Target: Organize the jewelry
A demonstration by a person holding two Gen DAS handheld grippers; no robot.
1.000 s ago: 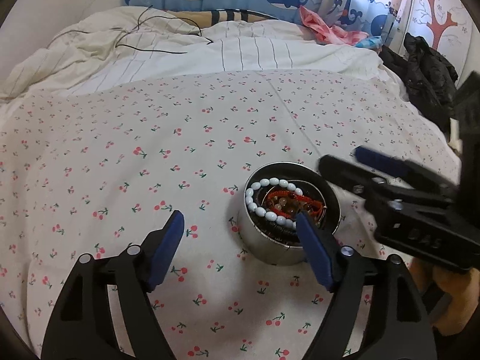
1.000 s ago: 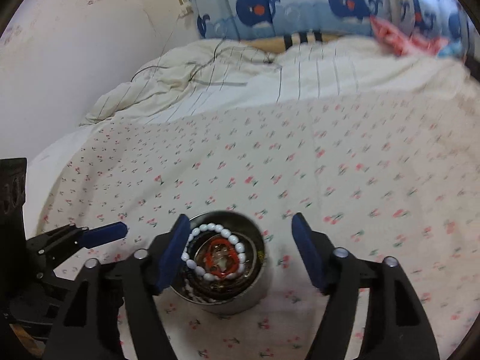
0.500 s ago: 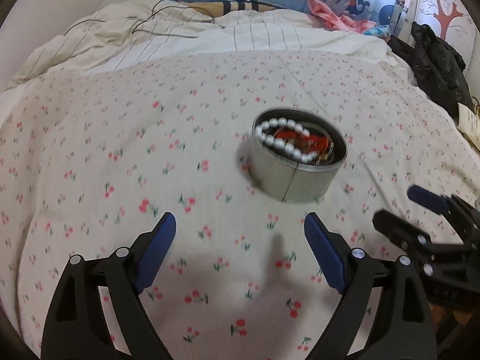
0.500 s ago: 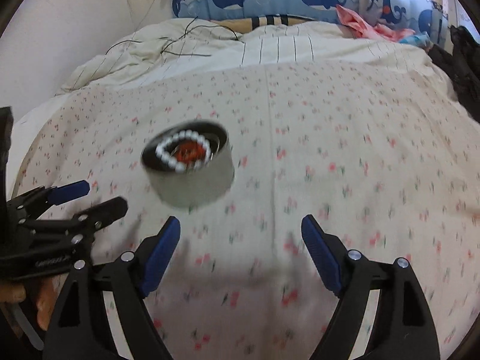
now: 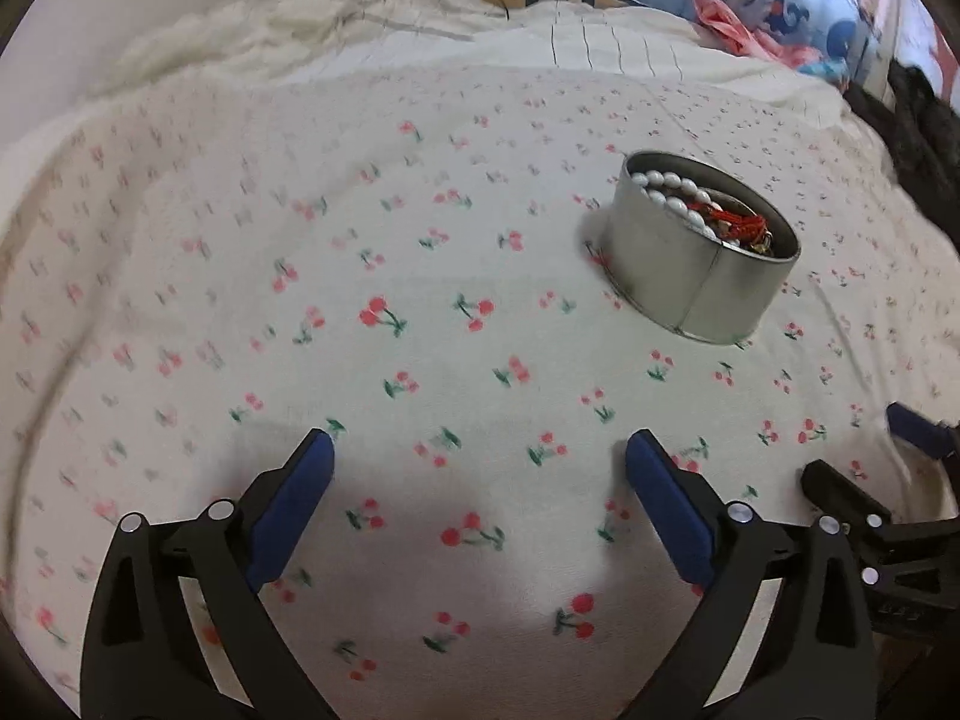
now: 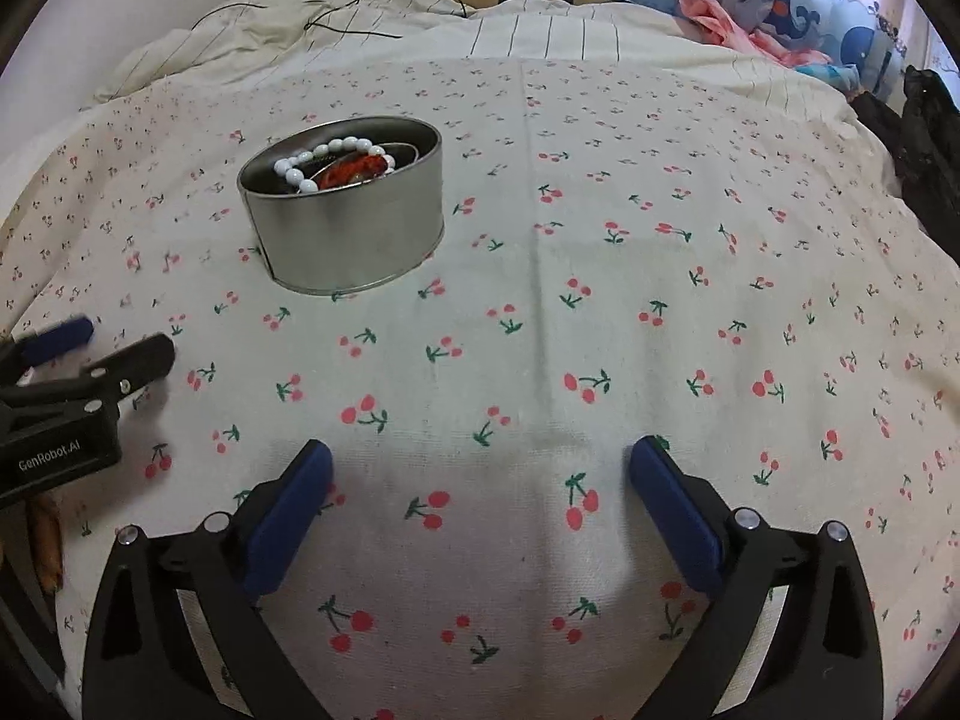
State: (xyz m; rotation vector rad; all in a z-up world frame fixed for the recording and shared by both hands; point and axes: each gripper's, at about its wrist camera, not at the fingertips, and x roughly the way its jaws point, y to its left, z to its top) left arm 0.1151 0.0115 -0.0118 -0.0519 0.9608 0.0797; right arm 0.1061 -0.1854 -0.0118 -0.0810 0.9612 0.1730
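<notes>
Silvery metal is catching the light on the round, open tin, which is sitting upright on the cherry-print white bedspread, well in from its near edge and short of the striped cream quilt bunched at the far end; inside the tin a white bead bracelet is lying around a red bead-and-cord piece, with what may be a thin metal bangle beside them, though that is too small to be sure; no jewelry is showing loose on the bedspread. The left gripper is hovering near the bedspread's near edge, spread wide and holding nothing; the right gripper is hanging alongside, likewise spread and empty, with the tin ahead and between the two. Judging by this, the gathering step is looking finished or nearly so; any next move is likely calling for a lid or a place to put the tin, neither of which is visible.
</notes>
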